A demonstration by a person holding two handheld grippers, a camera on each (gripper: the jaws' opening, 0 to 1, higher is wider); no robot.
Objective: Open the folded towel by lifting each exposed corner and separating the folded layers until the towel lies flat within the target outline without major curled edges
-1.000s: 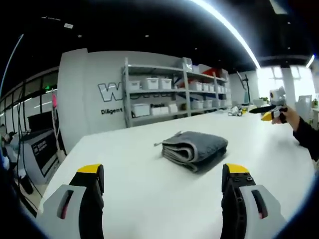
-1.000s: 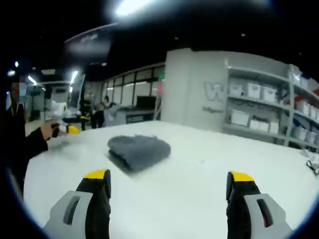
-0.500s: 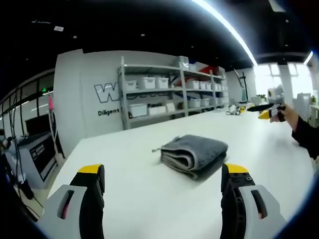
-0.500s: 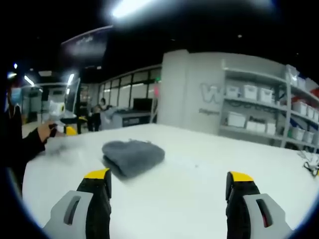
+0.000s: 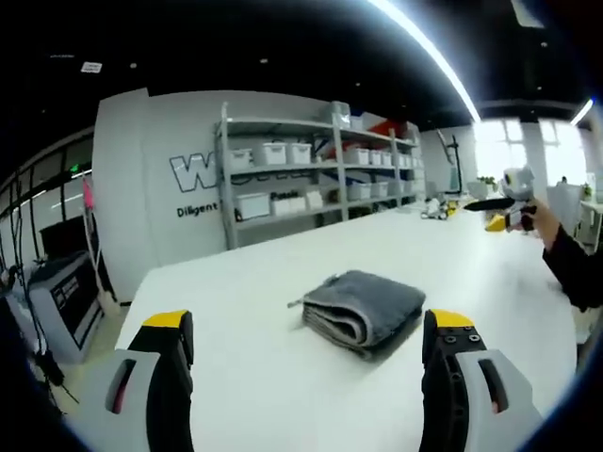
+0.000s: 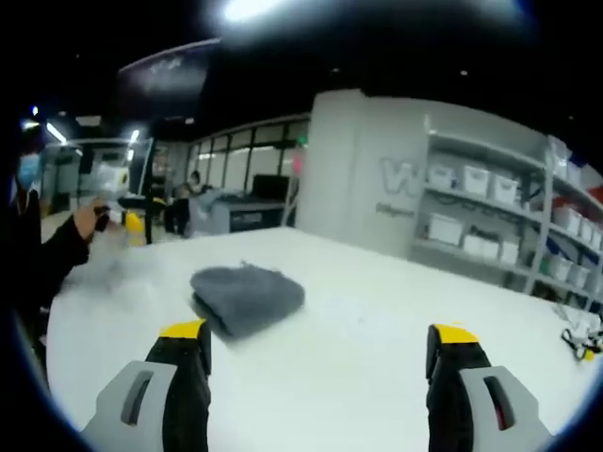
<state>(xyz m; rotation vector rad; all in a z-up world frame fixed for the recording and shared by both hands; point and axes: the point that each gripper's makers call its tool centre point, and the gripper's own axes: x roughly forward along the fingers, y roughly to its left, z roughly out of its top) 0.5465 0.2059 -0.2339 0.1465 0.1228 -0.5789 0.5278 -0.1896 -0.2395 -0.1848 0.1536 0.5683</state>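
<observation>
A grey towel [image 5: 363,306] lies folded in several layers on the white table [image 5: 236,377], with its stacked folds facing my left gripper. That left gripper [image 5: 308,322] hovers open just short of it, with nothing between the yellow-tipped jaws. From the right gripper view the same towel [image 6: 247,297] sits ahead and to the left. My right gripper [image 6: 316,331] is open and empty, some way back from the towel. The right gripper [image 5: 504,201] shows far right in a hand, and the left gripper [image 6: 121,215] shows far left.
Metal shelving [image 5: 311,174] with white bins stands beyond the table's far edge, against a lettered grey wall [image 5: 193,174]. Small items [image 5: 435,209] sit at the table's far end, and a cable tool [image 6: 579,344] lies at the right. A dark sleeve [image 6: 42,268] reaches in.
Both views have shifted a little with the hands. The towel lies as before, folded, and both grippers have stayed open and clear of it.
</observation>
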